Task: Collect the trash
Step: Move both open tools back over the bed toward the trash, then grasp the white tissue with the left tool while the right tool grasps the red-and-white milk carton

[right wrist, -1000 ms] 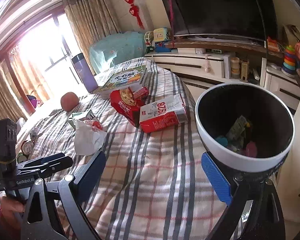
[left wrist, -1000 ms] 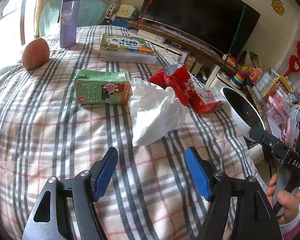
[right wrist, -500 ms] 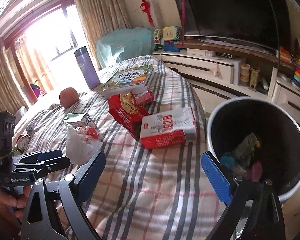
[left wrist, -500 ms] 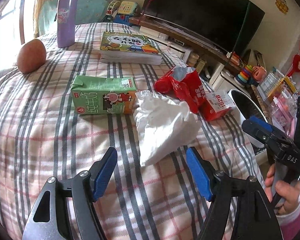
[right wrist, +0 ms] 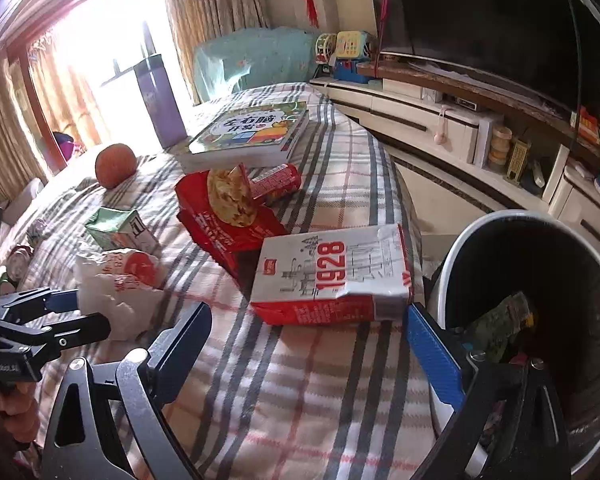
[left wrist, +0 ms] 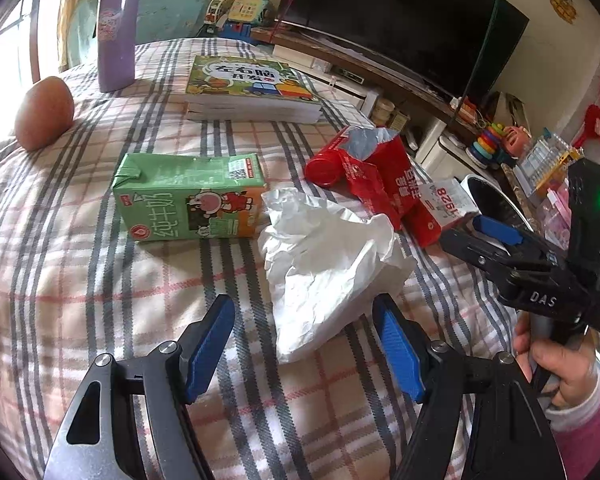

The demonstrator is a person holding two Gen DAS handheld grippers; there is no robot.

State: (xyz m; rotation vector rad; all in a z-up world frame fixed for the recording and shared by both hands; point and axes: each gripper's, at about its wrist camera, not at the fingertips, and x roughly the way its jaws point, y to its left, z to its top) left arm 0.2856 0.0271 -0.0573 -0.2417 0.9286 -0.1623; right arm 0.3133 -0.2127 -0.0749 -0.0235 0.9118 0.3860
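your left gripper (left wrist: 302, 344) has closed in on the crumpled white paper (left wrist: 328, 264) since a second ago, jaws released and spread with the paper's near tip just inside the gap, nothing pinched yet. so that grab looks like it's next, you just need to push a bit deeper before clamping. your right gripper (right wrist: 308, 344) has also slid in, jaws wide and empty, the 1928 carton (right wrist: 332, 276) now sitting just ahead of the fingertips. the bin (right wrist: 452, 264) is right beside that carton at the bed edge, some trash already inside, so the drop is short. past the paper, the green milk carton (left wrist: 188, 196) lies on its side touching it, and the red snack wrapper (left wrist: 376, 172) is behind. farther back the book (left wrist: 248, 84), apple (left wrist: 44, 112) and purple flask (left wrist: 116, 28) probably stay put, not trash.
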